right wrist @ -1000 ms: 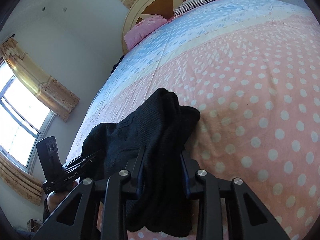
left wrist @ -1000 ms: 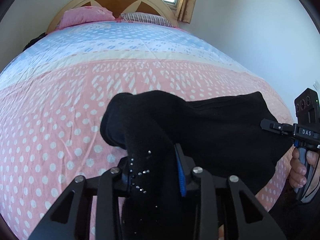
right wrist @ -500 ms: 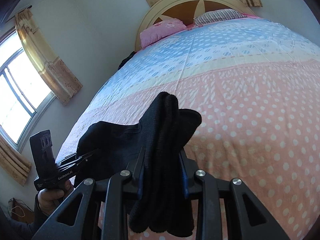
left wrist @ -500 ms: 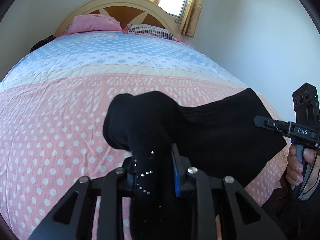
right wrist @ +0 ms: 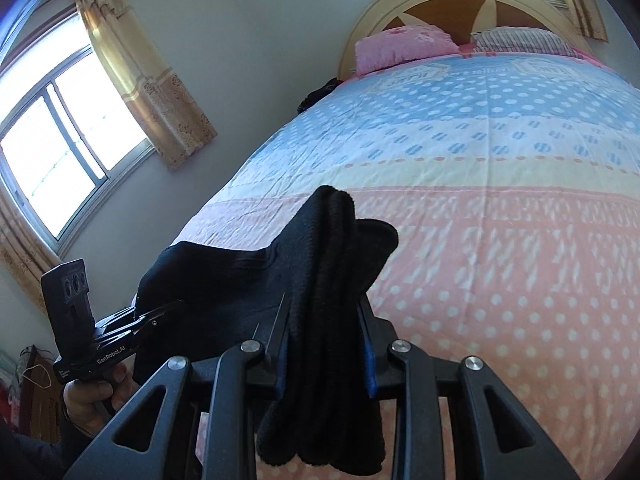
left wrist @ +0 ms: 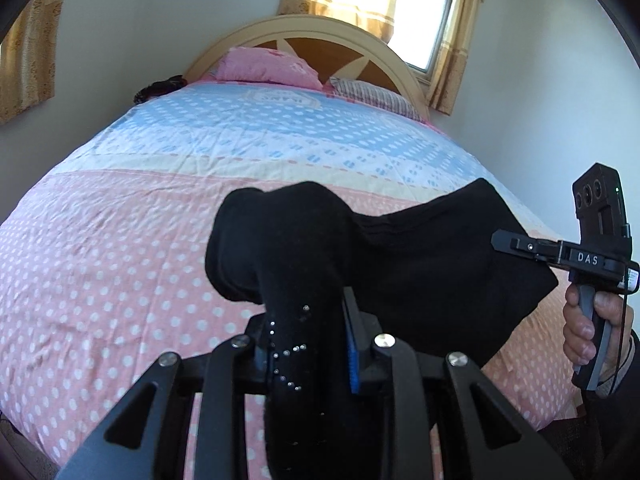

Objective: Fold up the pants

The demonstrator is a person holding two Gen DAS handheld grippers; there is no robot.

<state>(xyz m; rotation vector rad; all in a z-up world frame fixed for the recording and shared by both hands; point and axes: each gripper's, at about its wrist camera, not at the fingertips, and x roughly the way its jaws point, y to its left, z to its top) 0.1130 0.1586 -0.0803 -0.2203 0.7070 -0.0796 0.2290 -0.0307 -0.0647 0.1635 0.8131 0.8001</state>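
Black pants (left wrist: 432,264) hang stretched between my two grippers above the near end of the bed. My left gripper (left wrist: 308,320) is shut on a bunched end that has small studs on it. My right gripper (right wrist: 324,320) is shut on the other bunched end (right wrist: 332,248). The right gripper shows in the left wrist view (left wrist: 520,246) at the right, held by a hand. The left gripper shows in the right wrist view (right wrist: 152,316) at the lower left. The cloth sags between them.
The bed (left wrist: 120,240) has a pink dotted and blue quilt. A pink pillow (left wrist: 268,70) and a striped pillow (left wrist: 372,94) lie by the wooden headboard (left wrist: 304,36). Curtained windows (right wrist: 60,136) are on the walls. A dark item (left wrist: 160,88) lies at the far left bed edge.
Both grippers have risen and tilted up with the pants in them; more of the walls, windows and headboard shows. The cloth hangs higher over the quilt.
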